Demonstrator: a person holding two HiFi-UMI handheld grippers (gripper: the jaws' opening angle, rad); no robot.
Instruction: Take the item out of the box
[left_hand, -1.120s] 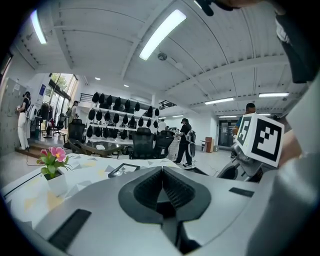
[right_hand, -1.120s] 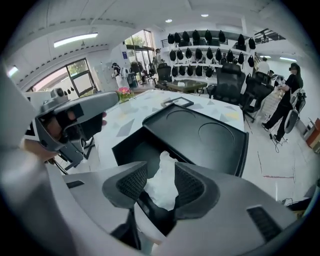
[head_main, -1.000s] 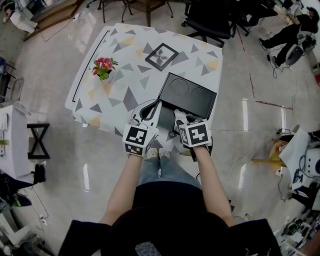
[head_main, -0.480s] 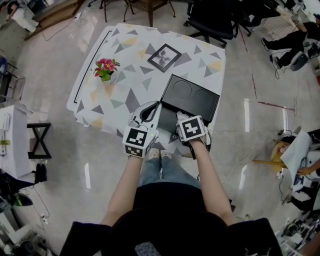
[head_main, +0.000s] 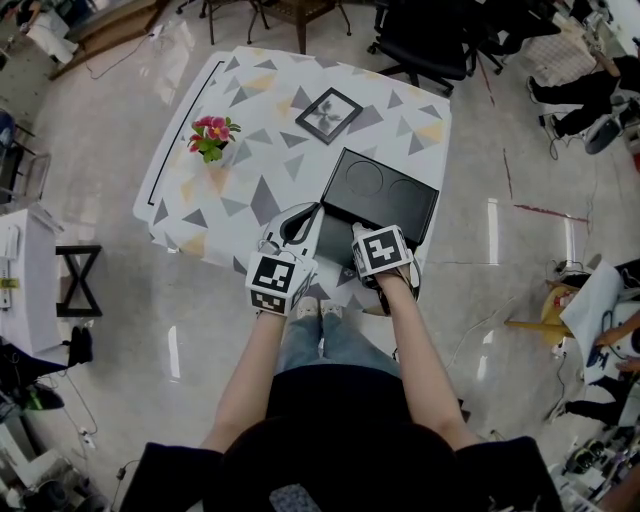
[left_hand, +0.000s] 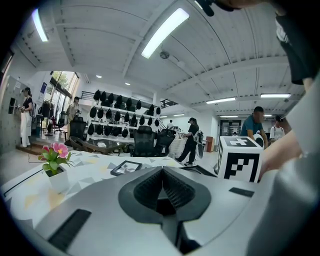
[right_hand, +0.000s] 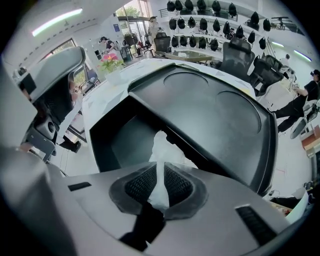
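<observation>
A black box (right_hand: 117, 142) stands open at the near edge of the table, its lid (right_hand: 210, 110) with two round dents folded back. A white crumpled item (right_hand: 167, 150) rises from the box's well. My right gripper (right_hand: 159, 175) points steeply down into the box; its jaws have just been closing and now pinch the white item. From the head view the right gripper (head_main: 362, 238) hangs over the box (head_main: 335, 240) and hides the item. My left gripper (head_main: 297, 222) lies shut beside the box's left side, with nothing between its pads (left_hand: 175, 187).
The table (head_main: 250, 190) carries a triangle-patterned cloth, a pot of pink flowers (head_main: 209, 135) at the left and a black picture frame (head_main: 328, 113) at the back. Office chairs (head_main: 425, 40) stand behind the table. People move about farther off in the room.
My right gripper has tipped more steeply and sunk into the box, its marker cube shifting toward the lid. The left gripper has stayed put.
</observation>
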